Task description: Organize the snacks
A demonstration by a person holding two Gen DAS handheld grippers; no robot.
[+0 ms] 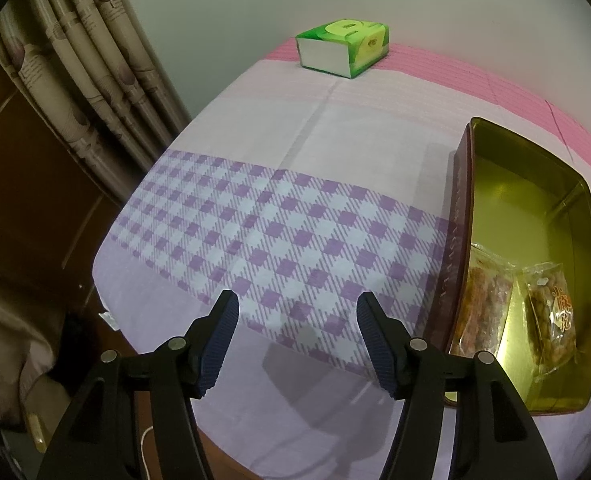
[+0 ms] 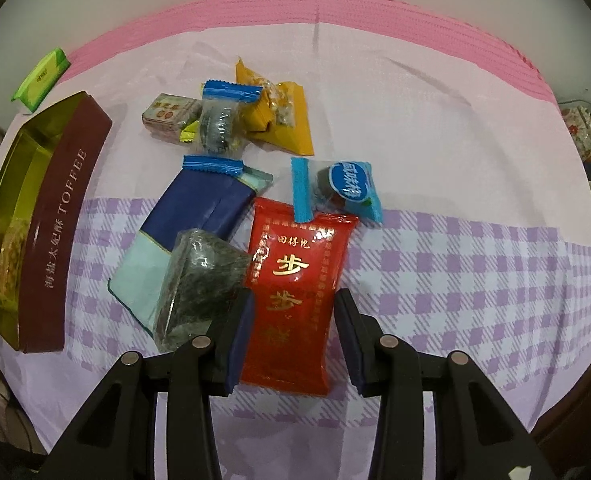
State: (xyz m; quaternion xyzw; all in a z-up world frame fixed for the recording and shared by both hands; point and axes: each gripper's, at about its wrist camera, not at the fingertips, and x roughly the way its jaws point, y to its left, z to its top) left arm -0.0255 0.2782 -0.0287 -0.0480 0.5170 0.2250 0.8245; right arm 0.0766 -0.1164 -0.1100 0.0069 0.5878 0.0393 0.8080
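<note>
A maroon toffee tin [image 1: 461, 216] with a gold inside stands at the right of the left wrist view, holding two clear snack bags [image 1: 551, 308]. My left gripper [image 1: 297, 312] hovers open over the checked cloth just left of the tin, nothing between its fingers. In the right wrist view a red packet [image 2: 295, 272] with gold characters lies flat on the cloth. My right gripper [image 2: 293, 308] straddles its lower half, open, with a slight gap at the right pad. A clear packet of dark green contents [image 2: 199, 280] touches the left finger. The same tin [image 2: 67, 216] stands at the left.
Several more snacks lie beyond the red packet: a blue packet [image 2: 199, 208], a blue-wrapped round one [image 2: 343, 188], a yellow packet [image 2: 279, 116], a small box [image 2: 169, 116]. A green tissue pack [image 1: 343, 48] sits at the far edge. Curtains [image 1: 95, 60] hang left of the table.
</note>
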